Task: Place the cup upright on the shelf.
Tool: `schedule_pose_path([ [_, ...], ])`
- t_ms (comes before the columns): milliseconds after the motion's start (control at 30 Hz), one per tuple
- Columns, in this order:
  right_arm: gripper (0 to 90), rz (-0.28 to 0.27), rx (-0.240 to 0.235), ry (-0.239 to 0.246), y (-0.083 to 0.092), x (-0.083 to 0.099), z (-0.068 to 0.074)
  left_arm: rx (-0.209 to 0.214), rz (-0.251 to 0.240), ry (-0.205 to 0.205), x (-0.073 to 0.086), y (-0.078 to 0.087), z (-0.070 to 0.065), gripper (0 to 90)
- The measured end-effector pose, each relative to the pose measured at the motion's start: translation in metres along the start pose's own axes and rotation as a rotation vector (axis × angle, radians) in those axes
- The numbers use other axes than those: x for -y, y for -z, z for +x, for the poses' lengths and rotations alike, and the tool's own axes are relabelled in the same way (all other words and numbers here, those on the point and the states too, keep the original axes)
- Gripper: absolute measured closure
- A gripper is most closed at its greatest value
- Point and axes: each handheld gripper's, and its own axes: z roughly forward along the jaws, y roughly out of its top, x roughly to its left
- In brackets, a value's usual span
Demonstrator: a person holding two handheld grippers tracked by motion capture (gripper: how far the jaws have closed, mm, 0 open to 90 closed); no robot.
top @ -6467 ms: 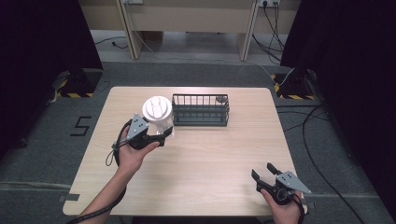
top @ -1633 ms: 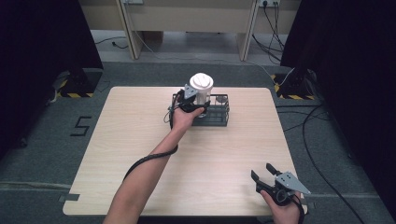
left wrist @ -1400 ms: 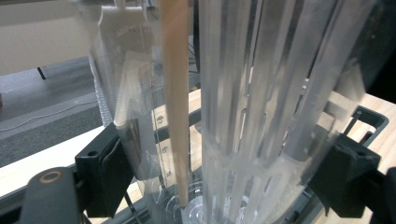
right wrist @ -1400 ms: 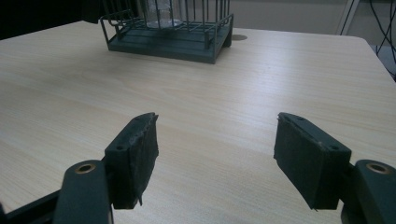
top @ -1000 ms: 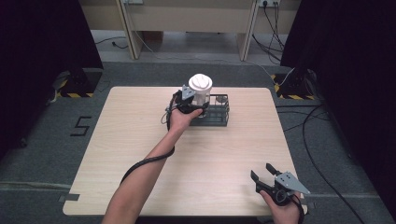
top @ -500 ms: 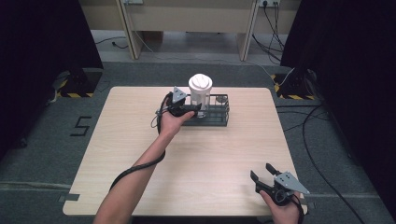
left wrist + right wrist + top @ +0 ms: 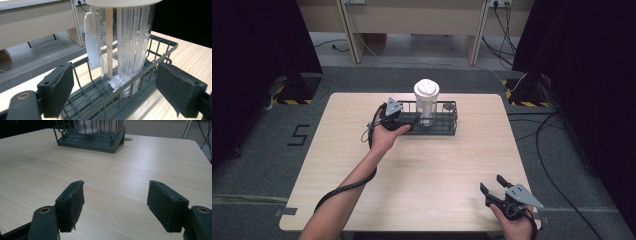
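Note:
A clear jar point(image 7: 427, 102) with a white lid stands upright inside a dark wire basket point(image 7: 447, 131) at the back middle of the wooden table point(image 7: 437, 175). My left gripper point(image 7: 411, 120) is open at the basket's left end, just short of the jar. In the left gripper view the jar point(image 7: 125, 50) rises between and beyond the two open pads point(image 7: 56, 92) of my left gripper point(image 7: 117, 92), behind the basket rim point(image 7: 162, 53); neither pad touches it. My right gripper point(image 7: 492, 184) rests open and holds nothing near the front right edge. From my right gripper point(image 7: 116, 202) the basket point(image 7: 90, 140) lies far ahead.
A round hole point(image 7: 128, 139) in the tabletop lies just behind the basket's right end. A cable point(image 7: 342, 187) trails from the left gripper along the forearm. Bare tabletop lies between the basket and the front edge. Wooden furniture point(image 7: 412, 20) stands beyond the table.
My left gripper carried the jar from the table's left side into the basket, let go of it and drew back to the left. The right gripper has stayed still.

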Motion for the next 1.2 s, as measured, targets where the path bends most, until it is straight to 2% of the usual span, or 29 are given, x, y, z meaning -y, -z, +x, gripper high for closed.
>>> schedule_pose_path([
  [400, 30.3, 0.0, 0.002, 0.005, 0.0, 0.0, 0.0, -0.003, 0.0, 0.005, 0.014, 0.031, 0.007, 15.2],
  [933, 30.3, 0.004, 0.002, 0.004, 0.0, 0.0, 0.001, 0.002, -0.011, 0.017, 0.029, 0.068, 0.009, 15.4],
  [1200, 30.3, 0.004, 0.004, 0.005, 0.0, 0.0, 0.001, -0.007, -0.009, 0.019, 0.043, 0.091, 0.011, 15.5],
])
